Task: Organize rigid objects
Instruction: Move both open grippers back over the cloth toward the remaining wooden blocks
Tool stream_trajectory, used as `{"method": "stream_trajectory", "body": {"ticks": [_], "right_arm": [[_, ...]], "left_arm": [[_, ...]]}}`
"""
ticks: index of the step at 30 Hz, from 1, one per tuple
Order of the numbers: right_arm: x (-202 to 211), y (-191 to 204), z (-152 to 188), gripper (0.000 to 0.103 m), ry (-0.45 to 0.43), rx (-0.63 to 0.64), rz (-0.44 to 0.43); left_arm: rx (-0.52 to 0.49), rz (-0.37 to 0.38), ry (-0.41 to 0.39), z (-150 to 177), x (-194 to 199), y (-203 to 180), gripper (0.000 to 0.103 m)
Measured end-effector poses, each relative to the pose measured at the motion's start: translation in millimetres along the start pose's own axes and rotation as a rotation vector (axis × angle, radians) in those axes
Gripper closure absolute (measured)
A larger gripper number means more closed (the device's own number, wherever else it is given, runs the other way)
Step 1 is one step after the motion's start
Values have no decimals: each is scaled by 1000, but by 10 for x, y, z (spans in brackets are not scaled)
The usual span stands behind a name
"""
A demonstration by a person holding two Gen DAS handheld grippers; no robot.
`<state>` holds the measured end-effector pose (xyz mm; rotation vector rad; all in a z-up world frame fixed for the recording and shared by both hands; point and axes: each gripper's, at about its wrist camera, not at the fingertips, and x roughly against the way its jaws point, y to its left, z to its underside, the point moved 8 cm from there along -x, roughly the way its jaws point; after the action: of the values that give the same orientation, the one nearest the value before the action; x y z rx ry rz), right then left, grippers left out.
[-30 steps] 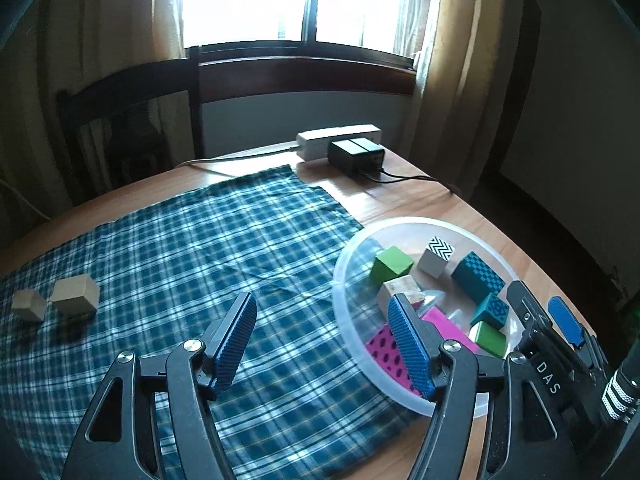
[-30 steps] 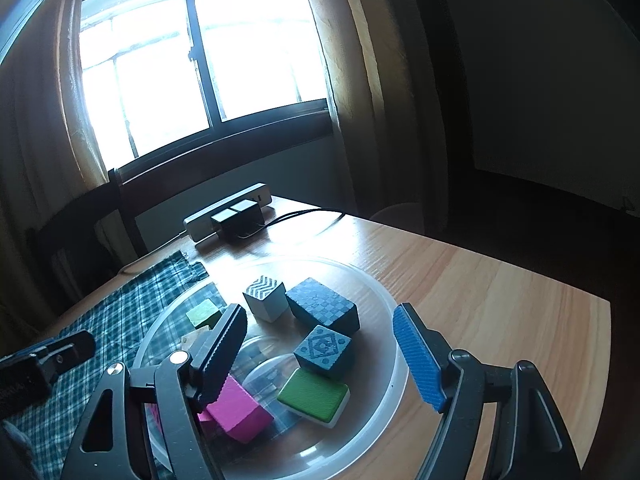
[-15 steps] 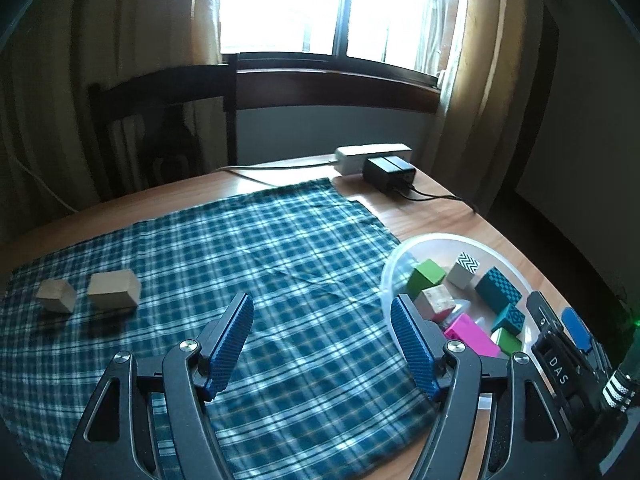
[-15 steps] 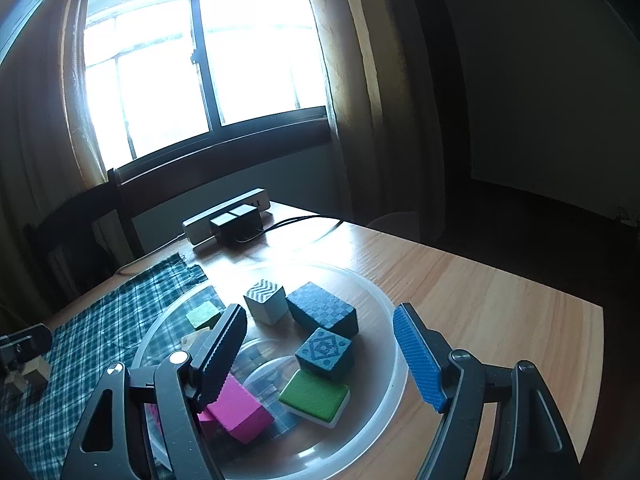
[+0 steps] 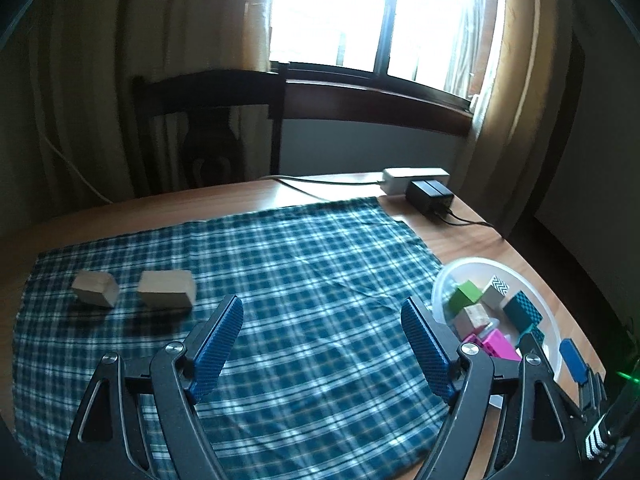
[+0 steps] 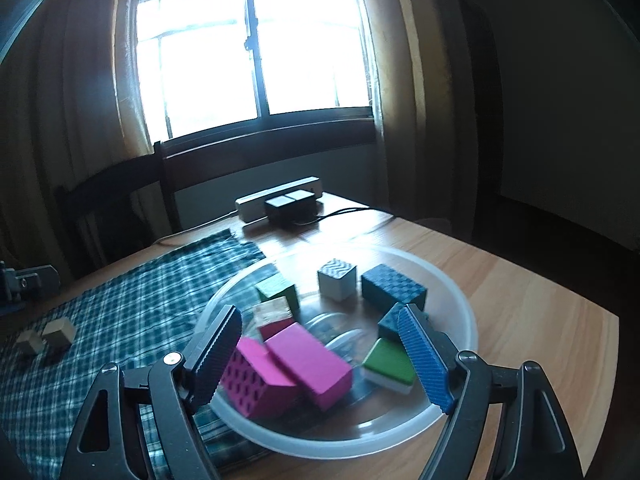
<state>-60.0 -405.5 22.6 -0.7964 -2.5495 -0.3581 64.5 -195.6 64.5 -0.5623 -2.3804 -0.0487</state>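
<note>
- Wooden bench (image 5: 248, 204) by a bright window, mostly covered by a blue-and-white plaid cloth (image 5: 304, 280); soft, creased, likely to drag if a block gets pushed across it.
- Clear plastic bowl (image 6: 460, 304) at the cloth's right edge, partly on cloth and partly on bare wood; thin-walled, probably light and easy to tip or slide if knocked on the rim.
- Inside the bowl, loosely jumbled: two pink blocks (image 6: 308, 364), one plain and one dotted, leaning together; a long teal checkered block (image 6: 394, 288); a green wedge with a white base (image 6: 390, 364); a smaller teal patterned block (image 6: 390, 322), half hidden; a green cube (image 6: 280, 290); a white zigzag cube (image 6: 338, 278); a pale wood block (image 6: 274, 312).
- Left hand-held gripper (image 5: 322, 346) held above the cloth, jaws spread wide, nothing between them.
- Right hand-held gripper (image 6: 320, 360) poised over the bowl, jaws wide apart, straddling the pink blocks, not visibly touching them.
- Two plain wooden blocks on the cloth's far left, well apart from the bowl: a larger one (image 5: 166, 288) and a smaller one (image 5: 94, 288) just beside it.
- Handling, as judged: stiff, light, not fragile; smooth painted faces perhaps a little slippery; best taken across two flat, parallel sides, mid-height.
</note>
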Motion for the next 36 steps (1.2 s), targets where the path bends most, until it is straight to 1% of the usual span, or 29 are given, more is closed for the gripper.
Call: {"method": "stream_trajectory", "body": {"ticks": [4, 6, 11, 18, 24, 29, 32, 36], "right_arm": [[-15, 52, 40, 19, 36, -10, -23], [-26, 104, 29, 19, 55, -21, -49], [-11, 354, -21, 19, 68, -12, -115], [21, 794, -2, 19, 96, 31, -214], [6, 1072, 68, 19, 130, 49, -278], [7, 1240, 151, 19, 154, 70, -314], [-11, 1306, 211, 16, 172, 79, -331], [-60, 1374, 289, 16, 208, 90, -355]], "left_arm": [[16, -21, -16, -30, 56, 154, 21], [33, -36, -25, -56, 84, 263, 21], [74, -78, -35, -96, 107, 536, 21], [113, -143, -19, -90, 38, 943, 21], [144, -200, -7, -75, -50, 1350, 21], [199, -248, 9, -35, -141, 1755, 21], [230, -281, 15, -4, -189, 1991, 21], [238, -308, 32, 52, -282, 2201, 21]]}}
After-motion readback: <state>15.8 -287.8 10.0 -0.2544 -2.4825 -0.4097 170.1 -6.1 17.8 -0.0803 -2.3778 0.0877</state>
